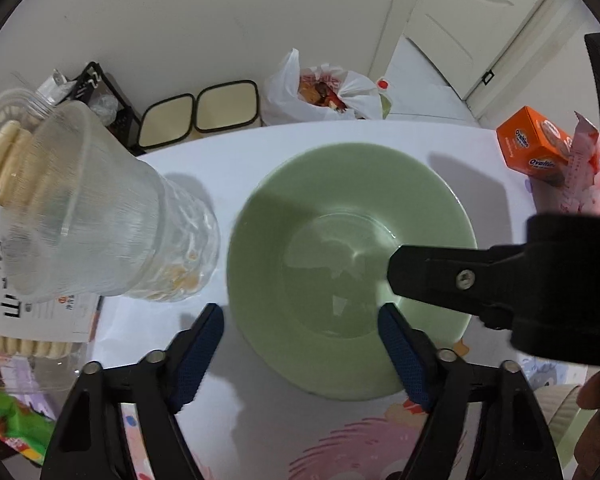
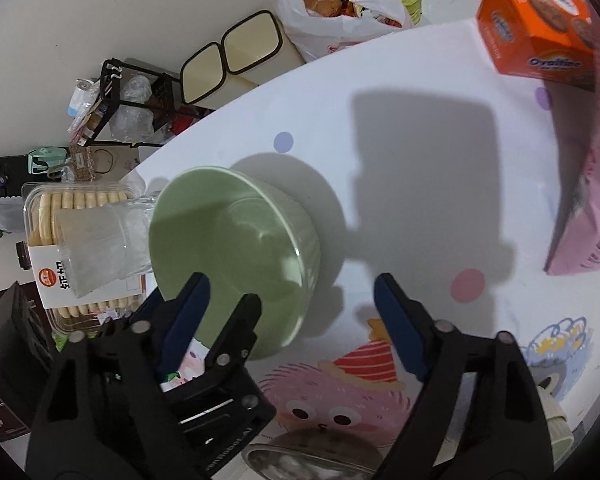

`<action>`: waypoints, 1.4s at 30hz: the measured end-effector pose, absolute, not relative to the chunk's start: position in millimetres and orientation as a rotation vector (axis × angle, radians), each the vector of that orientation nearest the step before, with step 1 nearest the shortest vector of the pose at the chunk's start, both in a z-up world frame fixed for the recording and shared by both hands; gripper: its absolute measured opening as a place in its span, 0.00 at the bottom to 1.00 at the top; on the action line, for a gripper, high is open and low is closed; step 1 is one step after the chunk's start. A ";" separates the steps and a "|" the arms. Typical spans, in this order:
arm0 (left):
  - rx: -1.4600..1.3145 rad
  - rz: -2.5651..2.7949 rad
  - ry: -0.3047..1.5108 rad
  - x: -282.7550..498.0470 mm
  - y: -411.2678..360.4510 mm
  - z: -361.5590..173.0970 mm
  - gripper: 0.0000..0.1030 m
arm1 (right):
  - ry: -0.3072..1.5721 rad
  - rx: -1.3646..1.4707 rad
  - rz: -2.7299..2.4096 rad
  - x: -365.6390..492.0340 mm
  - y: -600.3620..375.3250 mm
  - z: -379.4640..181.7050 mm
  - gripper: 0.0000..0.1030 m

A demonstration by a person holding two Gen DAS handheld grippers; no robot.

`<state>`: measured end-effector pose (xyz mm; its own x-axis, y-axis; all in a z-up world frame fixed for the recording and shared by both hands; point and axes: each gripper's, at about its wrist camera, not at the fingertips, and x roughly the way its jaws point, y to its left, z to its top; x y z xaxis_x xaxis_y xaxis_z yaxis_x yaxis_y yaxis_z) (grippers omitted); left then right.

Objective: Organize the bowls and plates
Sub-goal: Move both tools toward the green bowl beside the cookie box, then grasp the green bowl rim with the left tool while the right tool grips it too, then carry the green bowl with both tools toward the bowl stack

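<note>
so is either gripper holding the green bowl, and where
Neither holds it. The left gripper is open astride the green bowl's near rim; the right gripper is open beside it.

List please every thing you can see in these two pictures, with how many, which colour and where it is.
green bowl: 1, pale green, centre of table
glass cup: 1, clear, left of bowl
biscuit tub: 1, clear, behind cup
Ovaltine box: 1, orange, far right
pink packet: 1, right edge
plastic bag: 1, white, floor behind table
bins: 2, cream, by wall
table: 1, white, cartoon print
left gripper: open, at bowl's near rim
right gripper: open, beside bowl
</note>
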<state>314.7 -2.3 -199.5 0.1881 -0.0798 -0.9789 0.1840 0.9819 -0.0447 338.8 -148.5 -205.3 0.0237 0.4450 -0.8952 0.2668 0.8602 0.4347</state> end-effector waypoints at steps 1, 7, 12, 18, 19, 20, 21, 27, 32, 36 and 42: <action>0.084 -0.193 1.377 314.5 -2.9 -201.7 0.53 | 1.572 0.575 0.155 339.4 -147.3 -207.0 0.60; 0.069 -0.162 1.404 313.0 0.3 -213.6 0.31 | 1.594 0.510 0.176 340.2 -139.6 -213.2 0.28; 0.086 -0.144 1.396 311.0 1.6 -213.8 0.27 | 1.596 0.470 0.168 339.4 -145.8 -215.1 0.13; 0.049 -0.123 1.390 310.8 6.6 -212.6 0.17 | 1.584 0.368 0.168 330.9 -140.0 -209.3 0.13; 0.056 -0.125 1.388 309.9 5.8 -212.1 0.17 | 1.585 0.366 0.169 329.5 -140.6 -209.6 0.13; 0.063 -0.127 1.384 307.8 5.0 -211.3 0.17 | 1.587 0.362 0.169 327.8 -141.5 -209.8 0.13; 0.067 -0.128 1.382 306.3 4.1 -210.7 0.17 | 1.587 0.357 0.169 326.6 -142.2 -209.8 0.13; 0.064 -0.132 1.370 300.3 2.4 -203.5 0.17 | 1.572 0.349 0.166 319.4 -146.4 -203.4 0.13; 0.072 -0.134 1.347 293.8 0.7 -192.1 0.17 | 1.553 0.353 0.174 315.8 -147.0 -195.7 0.14; 0.071 -0.133 1.323 287.3 1.5 -179.1 0.17 | 1.523 0.353 0.196 313.2 -147.4 -185.3 0.14; 0.078 -0.141 1.283 274.4 -4.0 -154.8 0.17 | 1.480 0.353 0.207 300.0 -148.9 -162.0 0.14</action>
<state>274.4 -4.0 -154.8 0.2767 -0.0615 -0.9590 0.1486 0.9887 -0.0205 300.0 -148.9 -162.0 0.0861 0.3484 -0.9334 0.0787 0.9316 0.3549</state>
